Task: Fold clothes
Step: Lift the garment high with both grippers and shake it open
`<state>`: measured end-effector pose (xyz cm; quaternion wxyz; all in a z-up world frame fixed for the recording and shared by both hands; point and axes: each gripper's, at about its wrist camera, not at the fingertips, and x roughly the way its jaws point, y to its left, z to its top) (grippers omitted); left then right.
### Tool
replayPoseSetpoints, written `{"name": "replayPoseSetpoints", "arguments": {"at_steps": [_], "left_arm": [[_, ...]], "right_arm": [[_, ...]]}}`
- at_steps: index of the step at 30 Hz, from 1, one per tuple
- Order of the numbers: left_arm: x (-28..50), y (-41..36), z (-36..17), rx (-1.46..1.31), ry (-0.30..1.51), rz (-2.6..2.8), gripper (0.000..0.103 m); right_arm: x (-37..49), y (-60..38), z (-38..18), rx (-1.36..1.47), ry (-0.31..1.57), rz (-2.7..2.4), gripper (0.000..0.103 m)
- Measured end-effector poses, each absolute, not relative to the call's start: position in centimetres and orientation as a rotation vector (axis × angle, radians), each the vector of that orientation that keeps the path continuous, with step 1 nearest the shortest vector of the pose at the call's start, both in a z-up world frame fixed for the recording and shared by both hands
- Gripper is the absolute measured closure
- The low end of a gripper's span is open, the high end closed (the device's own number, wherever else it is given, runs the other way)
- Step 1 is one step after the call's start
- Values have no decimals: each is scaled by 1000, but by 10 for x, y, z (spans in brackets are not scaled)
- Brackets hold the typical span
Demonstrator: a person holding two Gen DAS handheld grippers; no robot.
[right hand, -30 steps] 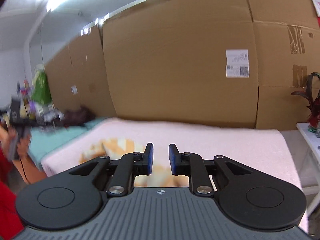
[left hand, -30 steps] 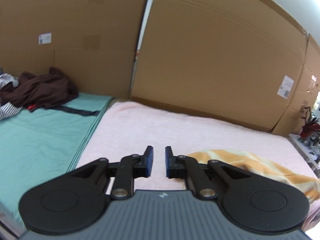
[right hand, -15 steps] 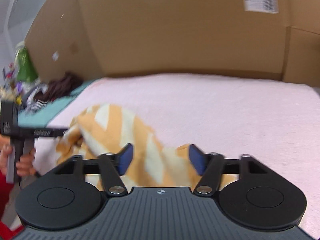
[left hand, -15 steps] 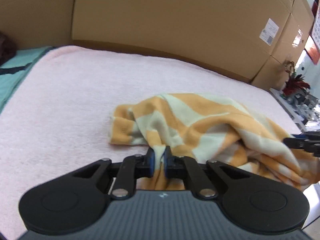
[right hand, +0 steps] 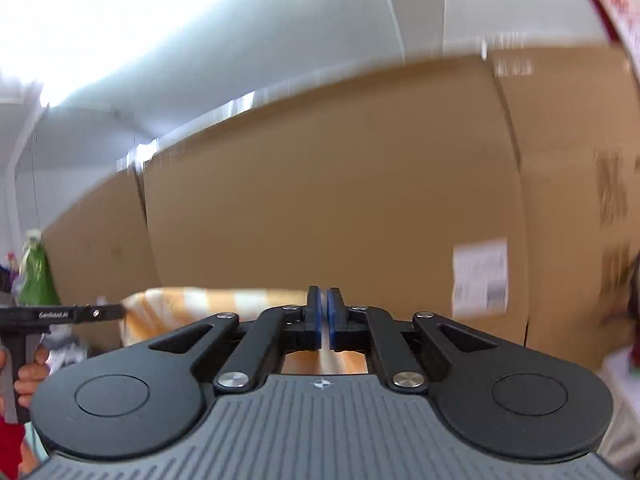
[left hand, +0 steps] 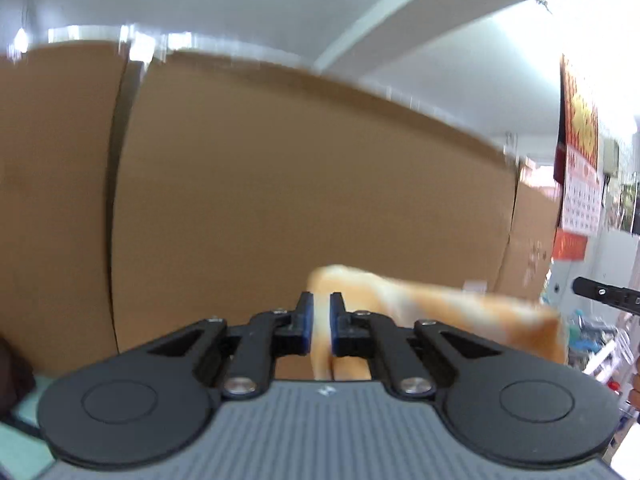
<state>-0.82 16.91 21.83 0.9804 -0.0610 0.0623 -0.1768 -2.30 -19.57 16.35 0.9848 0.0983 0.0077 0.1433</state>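
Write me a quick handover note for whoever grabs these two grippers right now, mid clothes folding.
Left gripper: jaws shut on the orange-and-cream striped cloth garment.
Right gripper: jaws shut on the same garment.
Garment: held up between both grippers in front of the brown cardboard wall, its top edge spanning from one to the other.
Done: garment picked up at two points.
Left: lay it flat and fold it; no fold shows yet.

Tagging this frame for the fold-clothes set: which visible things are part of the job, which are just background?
Job:
- orange-and-cream striped garment, pinched at both ends
- left gripper, shut on it
- right gripper, shut on it

Background:
- cardboard wall
- shipping label
- wall calendar
- green bottle
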Motion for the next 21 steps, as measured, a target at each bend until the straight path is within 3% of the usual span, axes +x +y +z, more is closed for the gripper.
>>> {"name": "replayPoseSetpoints", "arguments": {"at_steps": [3, 6, 8, 11, 13, 14, 17, 20, 21], "left_arm": [[-14, 176, 239, -107, 77, -324, 101], [-14, 180, 235, -86, 103, -310, 100], [-11, 180, 221, -55, 143, -303, 97], [5, 170, 176, -7, 263, -302, 85], [20, 159, 137, 44, 352, -302, 71], [28, 151, 116, 78, 394, -300, 71], [42, 126, 62, 165, 501, -346, 69], [49, 99, 24, 247, 540, -393, 57], [50, 91, 16, 273, 532, -413, 46]], "right_arm": [[-36, -200, 192, 195, -88, 268, 102], [-39, -197, 195, 169, -75, 265, 101], [-35, -189, 183, 117, -21, 237, 92], [-21, -181, 150, 55, 92, 183, 81], [-7, -180, 123, 42, 177, 142, 70], [-1, -180, 110, 42, 218, 129, 65], [21, -180, 69, 33, 344, 94, 65], [43, -179, 34, 0, 467, 67, 65], [50, -179, 24, -13, 500, 58, 65]]}}
